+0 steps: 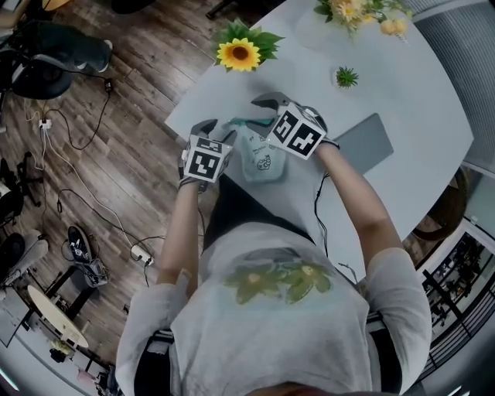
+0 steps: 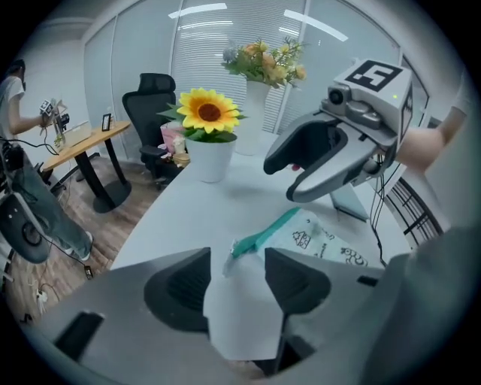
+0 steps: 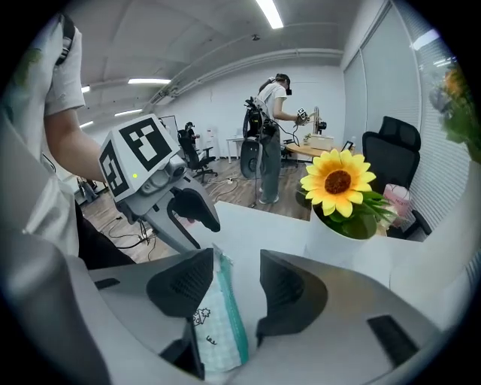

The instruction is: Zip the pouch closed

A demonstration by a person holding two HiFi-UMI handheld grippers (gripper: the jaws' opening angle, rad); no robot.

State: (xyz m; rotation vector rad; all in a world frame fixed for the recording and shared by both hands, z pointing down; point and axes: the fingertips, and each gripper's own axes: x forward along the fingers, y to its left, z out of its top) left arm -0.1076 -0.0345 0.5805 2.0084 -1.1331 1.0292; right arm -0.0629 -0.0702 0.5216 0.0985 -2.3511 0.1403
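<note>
A white pouch [image 1: 261, 158] with small prints and a teal zipper strip lies on the white table [image 1: 418, 100]. My left gripper [image 1: 213, 128] hangs over the pouch's left end. In the left gripper view it [image 2: 234, 259] is open, and the teal zipper end [image 2: 252, 242] sits just past its tips, untouched. My right gripper [image 1: 271, 100] is at the far side of the pouch. In the right gripper view it [image 3: 237, 263] is open too, with the pouch [image 3: 214, 323] lying between the jaws, close to the left one. Each gripper shows in the other's view.
A potted sunflower [image 1: 240, 52] stands at the table's far left edge. A small green plant [image 1: 346, 76] and a vase of flowers [image 1: 360, 11] stand farther back. A grey flat pad [image 1: 363, 143] lies right of the pouch. A person [image 3: 267, 143] stands in the background.
</note>
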